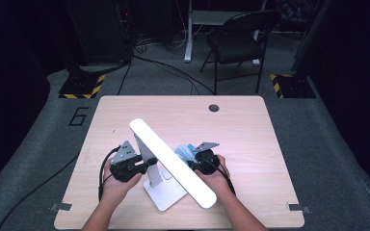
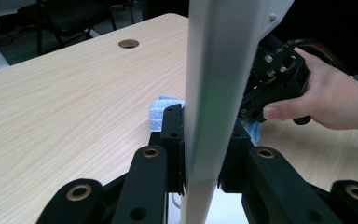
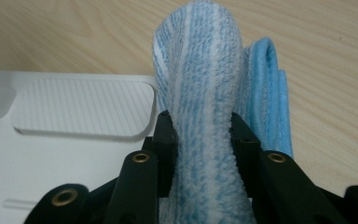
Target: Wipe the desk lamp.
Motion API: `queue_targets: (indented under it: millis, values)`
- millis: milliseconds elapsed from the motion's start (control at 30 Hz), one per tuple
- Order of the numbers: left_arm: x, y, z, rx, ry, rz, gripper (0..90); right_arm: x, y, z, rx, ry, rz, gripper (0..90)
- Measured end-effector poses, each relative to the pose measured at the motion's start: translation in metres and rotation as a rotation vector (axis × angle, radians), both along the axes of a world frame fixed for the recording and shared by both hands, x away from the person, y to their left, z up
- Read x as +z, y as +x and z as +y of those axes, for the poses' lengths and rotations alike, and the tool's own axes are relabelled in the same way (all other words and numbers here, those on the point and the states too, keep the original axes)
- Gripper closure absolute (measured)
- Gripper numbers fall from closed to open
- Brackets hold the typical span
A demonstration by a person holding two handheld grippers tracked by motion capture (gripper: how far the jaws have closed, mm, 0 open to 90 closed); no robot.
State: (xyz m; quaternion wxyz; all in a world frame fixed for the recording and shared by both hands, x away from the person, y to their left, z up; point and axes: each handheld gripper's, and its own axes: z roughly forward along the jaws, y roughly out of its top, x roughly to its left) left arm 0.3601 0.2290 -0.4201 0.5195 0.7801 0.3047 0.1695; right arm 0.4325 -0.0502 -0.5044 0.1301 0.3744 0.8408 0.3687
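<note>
Underneath everything is a light wood-grain table [image 1: 250, 125] with rounded corners and one round cable hole [image 1: 214, 108] near its far edge. It stands on grey carpet in a dark room; one black folding chair [image 1: 238, 38] sits beyond it, and two stand bases with yellow-and-black hazard stripes [image 1: 82, 86] flank the far corners.

Counted: one white desk lamp [image 1: 171, 161], one blue cloth [image 1: 185, 153], two hand-held grippers, two hands.

The lamp stands on the near middle of the table on its flat white base [image 1: 166, 192]. Its long light bar [image 1: 173, 163] runs diagonally in the high view, from the far left to the near right, where its end overhangs the person's right hand [image 1: 217, 175].

The left gripper [image 2: 200, 154] is clenched on the lamp's upright arm [image 2: 214, 93], one jaw pressing each side of it, as the left gripper view shows.

The right gripper [image 3: 203, 135] is clamped on the folded blue-and-white striped cloth, which rises upright between its jaws; in the right gripper view the cloth sits above the edge of the lamp base, beside a ribbed panel [image 3: 81, 105] in it.
</note>
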Motion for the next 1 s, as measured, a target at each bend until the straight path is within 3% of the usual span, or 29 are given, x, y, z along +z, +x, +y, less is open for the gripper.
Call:
queue_targets:
  millis: [200,400,633,767,1000]
  values:
    - [0.001,-0.002,-0.002,0.032,0.003,0.010,76.0,-0.001,0.004,0.005,-0.012,0.014,-0.007,69.4]
    - [0.000,-0.002,-0.001,0.040,0.008,0.004,75.7,0.001,-0.001,-0.002,0.020,0.007,-0.006,69.6]
    - [0.000,-0.002,-0.001,0.049,0.005,0.004,75.6,0.002,-0.016,-0.019,0.050,0.016,0.012,69.6]
    - [0.000,-0.002,-0.002,0.049,0.000,0.011,75.7,0.005,-0.025,-0.031,0.036,0.026,0.011,69.0]
    - [0.000,-0.001,-0.007,0.052,-0.004,0.014,75.8,0.011,-0.039,-0.041,0.014,0.032,-0.047,68.2]
